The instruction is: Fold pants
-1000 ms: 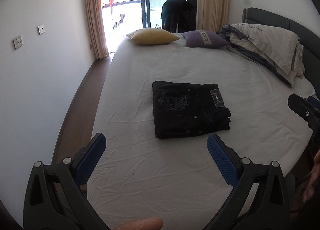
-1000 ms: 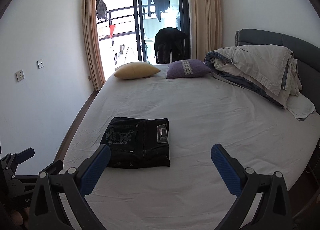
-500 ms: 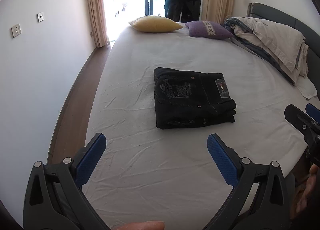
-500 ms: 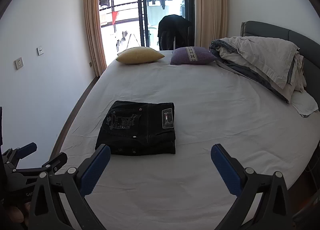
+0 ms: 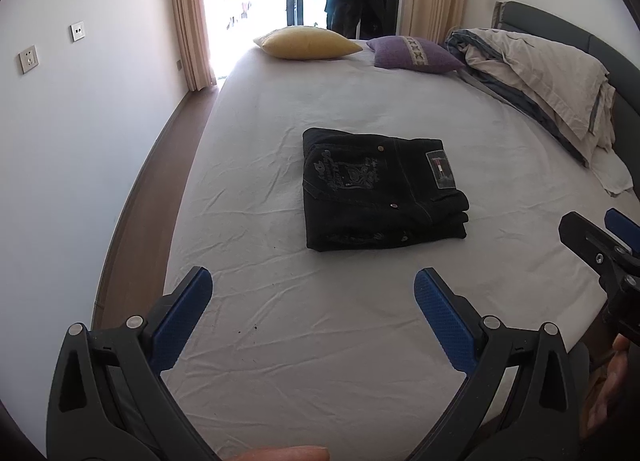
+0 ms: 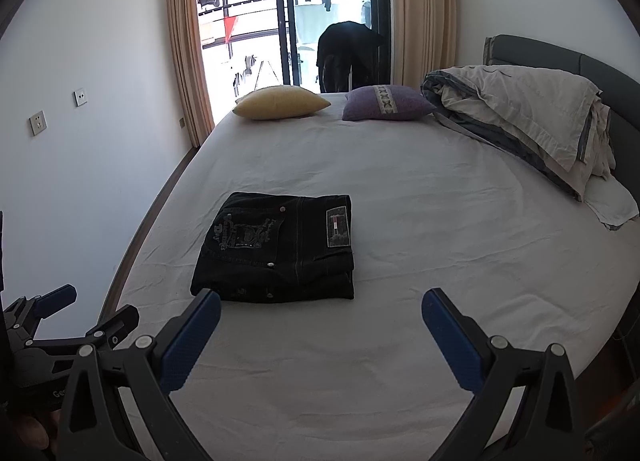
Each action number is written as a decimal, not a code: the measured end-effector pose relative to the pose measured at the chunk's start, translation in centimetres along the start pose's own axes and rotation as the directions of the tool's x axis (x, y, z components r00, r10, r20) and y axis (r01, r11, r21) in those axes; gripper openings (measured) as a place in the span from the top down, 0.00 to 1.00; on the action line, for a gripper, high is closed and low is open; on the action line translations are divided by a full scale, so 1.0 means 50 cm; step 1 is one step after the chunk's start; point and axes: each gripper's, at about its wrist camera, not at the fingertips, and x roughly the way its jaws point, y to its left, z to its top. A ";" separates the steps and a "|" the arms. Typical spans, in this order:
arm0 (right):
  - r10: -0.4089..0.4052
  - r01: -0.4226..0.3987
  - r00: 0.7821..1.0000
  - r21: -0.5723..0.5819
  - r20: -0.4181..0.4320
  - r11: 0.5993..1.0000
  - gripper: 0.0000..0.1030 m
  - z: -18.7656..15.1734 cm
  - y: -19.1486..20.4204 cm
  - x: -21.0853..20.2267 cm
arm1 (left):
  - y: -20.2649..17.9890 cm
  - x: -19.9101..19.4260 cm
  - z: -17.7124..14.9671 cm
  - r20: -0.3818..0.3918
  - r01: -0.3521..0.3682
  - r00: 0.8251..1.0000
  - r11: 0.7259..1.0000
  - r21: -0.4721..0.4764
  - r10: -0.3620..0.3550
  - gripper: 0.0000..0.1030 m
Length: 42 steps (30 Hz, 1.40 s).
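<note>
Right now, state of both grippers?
Left gripper: open, holding nothing.
Right gripper: open, holding nothing; the pants lie folded on the bed.

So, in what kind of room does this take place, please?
Most likely a home bedroom. A large bed with a white sheet fills the view, with a yellow pillow and a rumpled duvet near its padded headboard. Folded black pants lie on the sheet.

Embroidery on the pants (image 5: pixel 376 189) was too small to read, same with the patch (image 6: pixel 337 227). The other gripper (image 5: pixel 600 249) got cut off by the frame edge. Headboard (image 6: pixel 560 61) was mostly hidden behind the duvet (image 6: pixel 528 109).
</note>
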 end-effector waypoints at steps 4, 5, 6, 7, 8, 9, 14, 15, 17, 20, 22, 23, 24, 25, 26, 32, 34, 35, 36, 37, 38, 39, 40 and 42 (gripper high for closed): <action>-0.001 0.001 1.000 0.000 -0.003 1.000 0.00 -0.003 0.002 0.002 | 0.000 0.002 0.000 -0.001 0.001 1.000 1.000 0.000 -0.001 0.00; -0.001 0.001 1.000 0.000 -0.005 1.000 0.00 -0.005 0.002 0.003 | 0.000 0.002 0.000 -0.001 0.002 1.000 1.000 0.001 -0.002 0.00; 0.000 0.000 1.000 0.000 -0.006 1.000 0.00 -0.006 0.003 0.004 | 0.000 0.002 0.000 -0.001 0.001 1.000 1.000 0.000 -0.001 0.00; 0.001 -0.001 1.000 -0.001 -0.007 1.000 0.00 -0.009 0.003 0.006 | 0.000 0.002 0.000 -0.002 0.001 1.000 1.000 0.000 -0.001 0.00; 0.002 -0.002 1.000 -0.002 -0.008 1.000 0.00 -0.010 0.003 0.006 | -0.001 0.004 -0.001 -0.004 0.001 1.000 1.000 0.000 -0.001 0.00; 0.002 -0.002 1.000 -0.002 -0.008 1.000 0.00 -0.011 0.004 0.006 | -0.001 0.005 -0.001 -0.006 0.001 1.000 1.000 0.000 -0.001 0.00; 0.004 -0.004 1.000 -0.005 -0.011 1.000 0.00 -0.015 0.006 0.010 | -0.003 0.008 -0.005 -0.011 0.001 1.000 1.000 -0.001 -0.001 0.00; 0.004 -0.004 1.000 -0.005 -0.012 1.000 0.00 -0.013 0.006 0.012 | -0.003 0.008 -0.005 -0.011 0.000 1.000 1.000 -0.002 0.000 0.00; 0.005 -0.005 1.000 -0.005 -0.012 1.000 0.00 -0.013 0.007 0.012 | -0.003 0.007 -0.005 -0.011 0.000 1.000 1.000 -0.002 0.000 0.00; 0.005 -0.005 1.000 -0.006 -0.013 1.000 0.00 -0.015 0.008 0.013 | -0.004 0.008 -0.007 -0.012 -0.001 1.000 1.000 -0.002 0.001 0.00; 0.006 -0.006 1.000 -0.006 -0.015 1.000 0.00 -0.018 0.009 0.015 | -0.005 0.010 -0.010 -0.014 0.000 1.000 1.000 -0.003 0.000 0.00; 0.006 -0.006 1.000 -0.006 -0.015 1.000 0.00 -0.018 0.009 0.015 | -0.005 0.010 -0.011 -0.015 -0.001 1.000 1.000 -0.003 0.001 0.00; 0.006 -0.006 1.000 -0.006 -0.016 1.000 0.00 -0.019 0.009 0.016 | -0.004 0.011 -0.011 -0.016 -0.001 1.000 1.000 -0.002 0.001 0.00; 0.007 -0.007 1.000 -0.006 -0.017 1.000 0.00 -0.020 0.009 0.017 | -0.004 0.011 -0.011 -0.016 0.000 1.000 1.000 -0.003 0.000 0.00; 0.008 -0.008 1.000 -0.006 -0.018 1.000 0.00 -0.022 0.009 0.018 | -0.004 0.011 -0.011 -0.016 -0.001 1.000 1.000 -0.003 0.001 0.00; 0.008 -0.008 1.000 -0.006 -0.018 1.000 0.00 -0.021 0.009 0.018 | -0.004 0.012 -0.012 -0.019 0.000 1.000 1.000 -0.002 0.000 0.00; 0.007 -0.007 1.000 -0.006 -0.019 1.000 0.00 -0.021 0.010 0.018 | -0.005 0.013 -0.014 -0.021 -0.002 1.000 1.000 -0.002 0.002 0.00; 0.007 -0.007 1.000 -0.006 -0.019 1.000 0.00 -0.021 0.010 0.018 | -0.006 0.013 -0.015 -0.022 -0.001 1.000 1.000 -0.002 0.001 0.00; 0.008 -0.008 1.000 -0.005 -0.020 1.000 0.00 -0.024 0.010 0.019 | -0.006 0.013 -0.016 -0.023 -0.002 1.000 1.000 -0.002 0.002 0.00; 0.007 -0.007 1.000 -0.006 -0.020 1.000 0.00 -0.024 0.010 0.019 | -0.006 0.014 -0.017 -0.025 -0.002 1.000 1.000 -0.002 0.002 0.00; 0.008 -0.008 1.000 -0.006 -0.020 1.000 0.00 -0.024 0.010 0.019 | -0.006 0.013 -0.018 -0.026 -0.002 1.000 1.000 -0.003 0.001 0.00; 0.008 -0.008 1.000 -0.006 -0.020 1.000 0.00 -0.024 0.010 0.019 | -0.006 0.013 -0.019 -0.026 -0.001 1.000 1.000 -0.003 0.001 0.00; 0.008 -0.008 1.000 -0.006 -0.020 1.000 0.00 -0.024 0.010 0.019 | -0.006 0.014 -0.018 -0.026 -0.002 1.000 1.000 -0.002 0.002 0.00; 0.008 -0.008 1.000 -0.005 -0.020 1.000 0.00 -0.023 0.009 0.019 | -0.006 0.013 -0.018 -0.026 -0.002 1.000 1.000 -0.002 0.001 0.00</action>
